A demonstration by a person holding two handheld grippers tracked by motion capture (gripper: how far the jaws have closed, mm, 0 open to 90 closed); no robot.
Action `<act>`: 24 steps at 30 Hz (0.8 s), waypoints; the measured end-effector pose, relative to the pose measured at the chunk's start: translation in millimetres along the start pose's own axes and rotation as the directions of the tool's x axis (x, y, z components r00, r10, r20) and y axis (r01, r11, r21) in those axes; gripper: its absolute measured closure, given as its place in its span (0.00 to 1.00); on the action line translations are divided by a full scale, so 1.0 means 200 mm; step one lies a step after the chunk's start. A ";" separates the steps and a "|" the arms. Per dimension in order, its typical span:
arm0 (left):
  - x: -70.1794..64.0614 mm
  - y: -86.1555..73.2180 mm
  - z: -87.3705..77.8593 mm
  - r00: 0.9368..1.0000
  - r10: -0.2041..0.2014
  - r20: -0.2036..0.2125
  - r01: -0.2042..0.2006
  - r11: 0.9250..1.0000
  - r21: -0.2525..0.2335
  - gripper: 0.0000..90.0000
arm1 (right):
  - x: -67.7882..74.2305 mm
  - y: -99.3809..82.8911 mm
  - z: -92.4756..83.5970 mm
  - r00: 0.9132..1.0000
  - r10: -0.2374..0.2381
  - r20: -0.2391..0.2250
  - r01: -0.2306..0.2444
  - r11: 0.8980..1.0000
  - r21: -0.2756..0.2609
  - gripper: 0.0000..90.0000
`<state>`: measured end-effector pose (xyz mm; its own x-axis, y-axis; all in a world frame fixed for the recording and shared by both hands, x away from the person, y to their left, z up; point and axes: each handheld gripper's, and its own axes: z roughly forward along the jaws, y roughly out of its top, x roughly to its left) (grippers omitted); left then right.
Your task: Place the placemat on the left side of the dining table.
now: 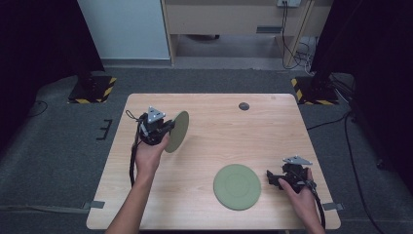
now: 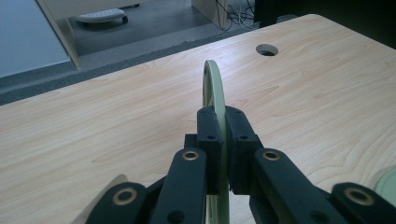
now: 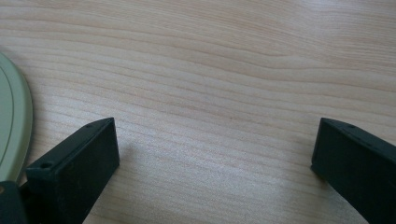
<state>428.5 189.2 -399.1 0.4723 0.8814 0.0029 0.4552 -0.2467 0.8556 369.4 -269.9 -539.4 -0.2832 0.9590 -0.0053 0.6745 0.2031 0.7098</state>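
Wooden table: left gripper clamps upright plate, its bottom edge hidden; right gripper gapes.

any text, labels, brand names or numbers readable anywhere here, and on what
None can be read.
The two green plates, one held on edge and one lying flat, are plain.
The left gripper, right gripper and wooden table bear no lettering.
The yellow and black hazard stripes on the floor bases are pattern, not words.

Your two handheld grippers, black all over

Your left gripper and right gripper each carry a grey three-cornered plate and trailing black cable; brass-ringed pivots mark the jaw arms; your forearms are bare.
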 end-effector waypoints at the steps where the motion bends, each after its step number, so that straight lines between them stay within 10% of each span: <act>1: 0.00 0.00 0.00 1.000 -0.002 -0.002 0.002 1.000 0.000 0.95 | 0.00 0.00 0.00 1.000 0.000 0.000 0.000 1.000 0.000 0.01; 24: 0.15 -0.15 -0.06 0.997 -0.070 -0.043 0.070 0.998 -0.004 0.95 | 0.02 0.00 0.00 1.000 -0.003 -0.008 0.003 1.000 0.001 0.01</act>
<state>420.0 229.0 -417.5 0.4067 0.9129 -0.0347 0.4841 -0.1831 0.8557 368.6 -265.5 -539.3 -0.2907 0.9568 -0.0020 0.6746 0.2065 0.7087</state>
